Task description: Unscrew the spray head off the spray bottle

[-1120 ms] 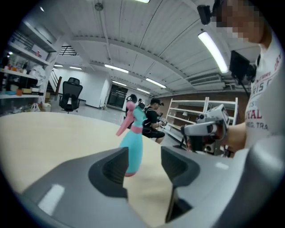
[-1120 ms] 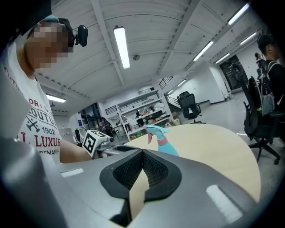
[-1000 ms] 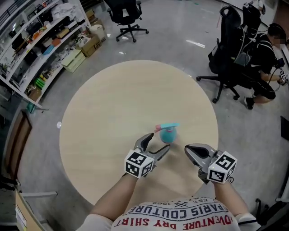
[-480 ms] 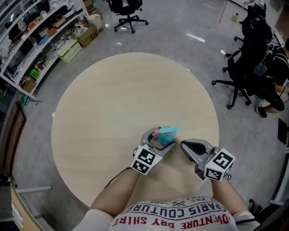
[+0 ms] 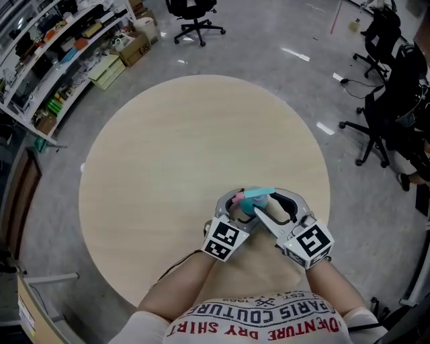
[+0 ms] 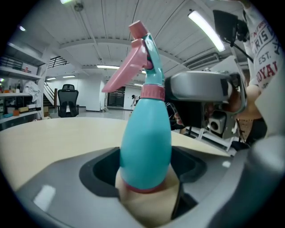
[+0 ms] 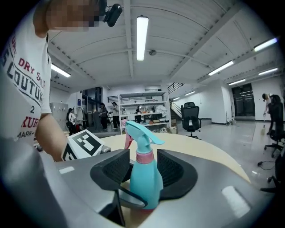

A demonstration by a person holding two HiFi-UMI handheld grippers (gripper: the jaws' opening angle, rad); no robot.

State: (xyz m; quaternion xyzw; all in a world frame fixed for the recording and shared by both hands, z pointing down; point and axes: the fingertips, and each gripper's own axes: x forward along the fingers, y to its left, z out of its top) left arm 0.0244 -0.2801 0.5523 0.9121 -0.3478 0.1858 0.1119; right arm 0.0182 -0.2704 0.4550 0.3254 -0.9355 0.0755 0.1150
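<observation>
A teal spray bottle with a pink trigger and pink collar stands upright near the front of the round table. My left gripper comes in from the left and is shut on the bottle's lower body. The spray head rises above those jaws. My right gripper reaches in from the right at the spray head's height. Its jaws have just been opening, and the bottle stands between the pads, which do not visibly press on it. The spray head points right in the right gripper view.
Office chairs stand on the grey floor beyond the table, and more chairs stand at the right. Shelves with boxes line the left side. The left gripper's marker cube sits close beside the right gripper's jaws.
My right gripper has moved left up to the bottle, rolled, and gone from shut to open around it. My left gripper closed in on the bottle's base.
</observation>
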